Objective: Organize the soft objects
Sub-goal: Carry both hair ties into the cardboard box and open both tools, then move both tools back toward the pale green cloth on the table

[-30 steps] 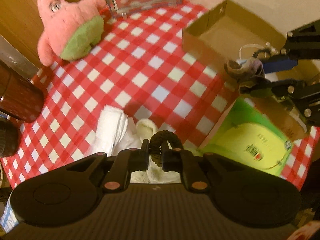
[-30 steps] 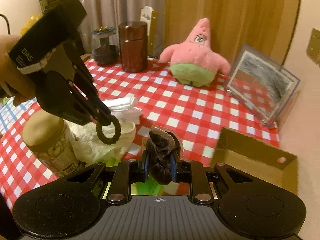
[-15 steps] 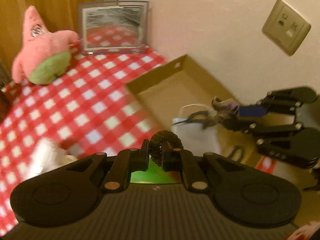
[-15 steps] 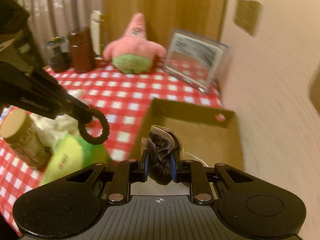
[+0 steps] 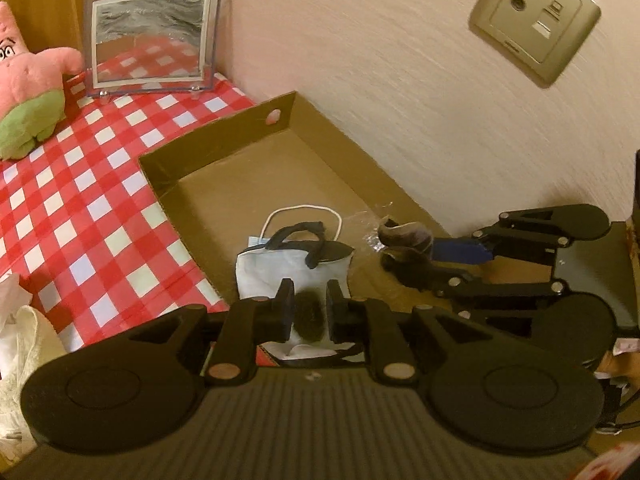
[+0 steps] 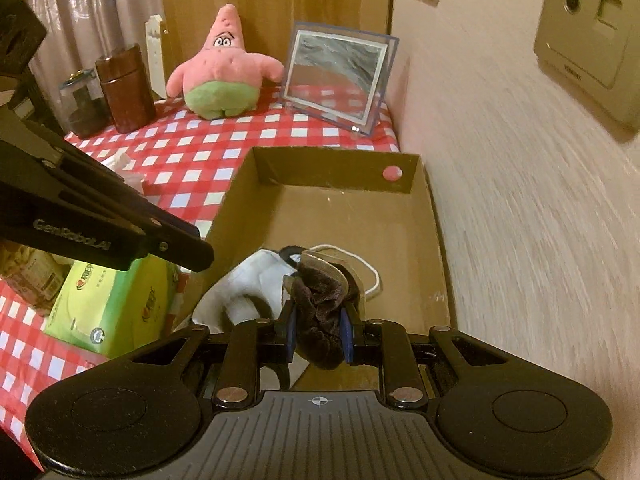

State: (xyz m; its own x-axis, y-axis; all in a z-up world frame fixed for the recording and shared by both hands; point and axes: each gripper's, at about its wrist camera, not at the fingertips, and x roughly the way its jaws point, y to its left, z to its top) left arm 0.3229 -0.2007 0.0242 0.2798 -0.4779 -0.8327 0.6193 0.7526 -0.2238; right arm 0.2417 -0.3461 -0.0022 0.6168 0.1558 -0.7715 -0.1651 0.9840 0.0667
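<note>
Bench (image 6: 192,148) under red-white checked cloth, pushed against textured cream wall (image 5: 400,80) bearing socket plate (image 5: 535,24). Open cardboard box (image 6: 336,172) at wall side; face mask (image 5: 288,268) lying inside. Left tongs (image 5: 308,314) parted over box, blurred dark hair tie (image 5: 308,318) in gap, grip uncertain. Right tongs (image 6: 319,330) clamped on dark scrunchie (image 6: 320,320) above box. Pink starfish plush (image 6: 222,68) and mirror (image 6: 336,76) at bench rear.
</note>
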